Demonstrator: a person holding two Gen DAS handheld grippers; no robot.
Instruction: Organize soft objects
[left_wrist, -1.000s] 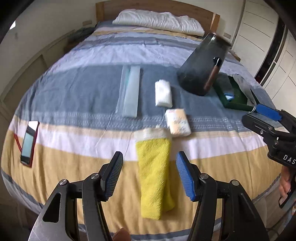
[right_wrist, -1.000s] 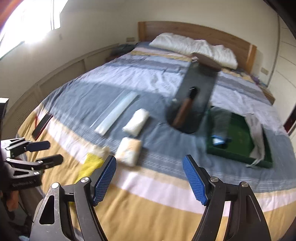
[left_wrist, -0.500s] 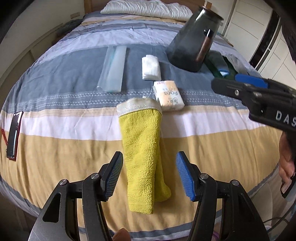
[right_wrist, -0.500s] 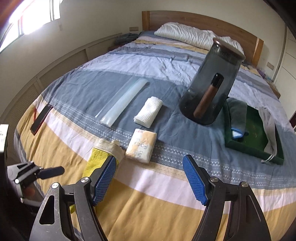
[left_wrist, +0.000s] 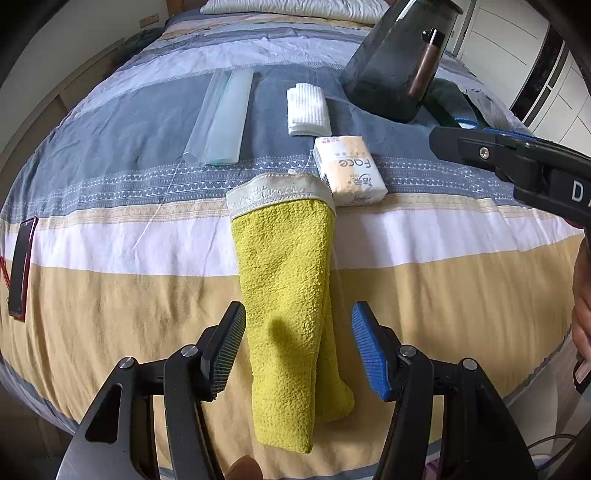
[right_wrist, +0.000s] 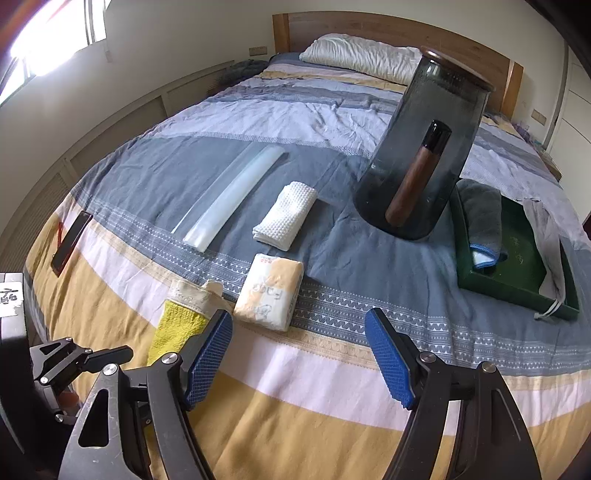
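A yellow terry mitt (left_wrist: 288, 295) with a pale cuff lies lengthwise on the striped bed, its toe near the bed's edge. My left gripper (left_wrist: 297, 350) hovers over its lower half, open, a finger on each side and neither pad pressing on it. Just beyond the cuff lies a tissue pack (right_wrist: 269, 291), and further back a folded white cloth (right_wrist: 286, 218). My right gripper (right_wrist: 299, 354) stands open and empty above the bedspread, a little short of the tissue pack. In the left wrist view it reaches in from the right (left_wrist: 517, 162).
A tall dark glass jar (right_wrist: 421, 158) with a brown bottle inside stands mid-bed. To its right, a green tray (right_wrist: 509, 291) holds a grey towel (right_wrist: 480, 218). A translucent plastic sleeve (right_wrist: 229, 199) and a phone (right_wrist: 72, 238) lie at the left. A pillow (right_wrist: 362, 55) lies at the headboard.
Both grippers have come down toward the bed. The mitt now fills the space between my left fingers, and the right gripper has drawn nearer the tissue pack. Both openings are unchanged.
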